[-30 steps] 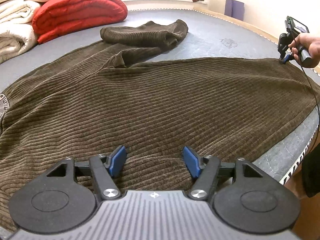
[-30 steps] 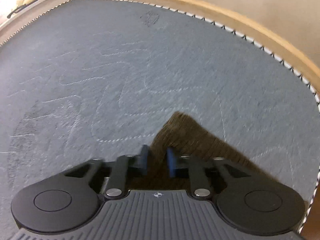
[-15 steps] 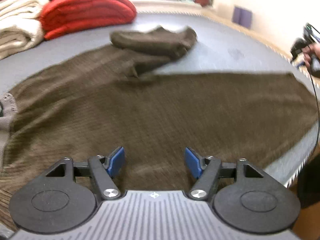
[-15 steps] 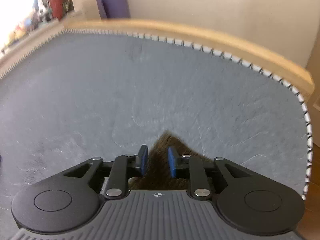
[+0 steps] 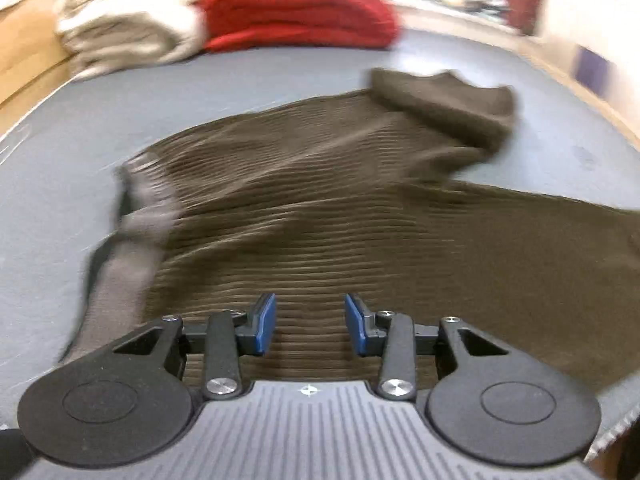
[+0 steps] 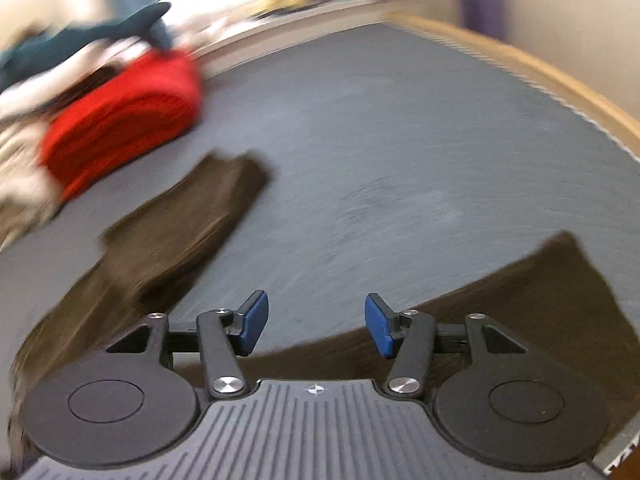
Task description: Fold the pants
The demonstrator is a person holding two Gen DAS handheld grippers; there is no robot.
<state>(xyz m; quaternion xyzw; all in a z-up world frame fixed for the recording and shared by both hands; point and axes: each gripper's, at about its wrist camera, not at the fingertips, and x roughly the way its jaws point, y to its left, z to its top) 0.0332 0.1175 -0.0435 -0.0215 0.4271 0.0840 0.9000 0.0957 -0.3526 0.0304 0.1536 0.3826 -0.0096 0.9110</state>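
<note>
Brown corduroy pants [image 5: 328, 216] lie spread on the grey mattress [image 5: 60, 152]. Their grey waistband [image 5: 132, 240] is at the left, one leg runs right, and the other leg is bunched and folded back at the far side [image 5: 444, 100]. My left gripper [image 5: 310, 324] is open just above the pants near the waistband. My right gripper [image 6: 316, 324] is open and empty above the near leg [image 6: 540, 304]. The folded-back leg shows in the right wrist view [image 6: 188, 224]. Both views are blurred.
A folded red blanket [image 5: 296, 8] and cream blankets [image 5: 128, 16] are stacked at the far side of the mattress. A wooden bed frame edge [image 6: 560, 80] runs along the right. A teal plush [image 6: 100, 36] lies behind the red blanket [image 6: 128, 116].
My right gripper has let go of the leg hem, opened and swung left toward the pants. My left gripper has swung left toward the waistband and stayed open.
</note>
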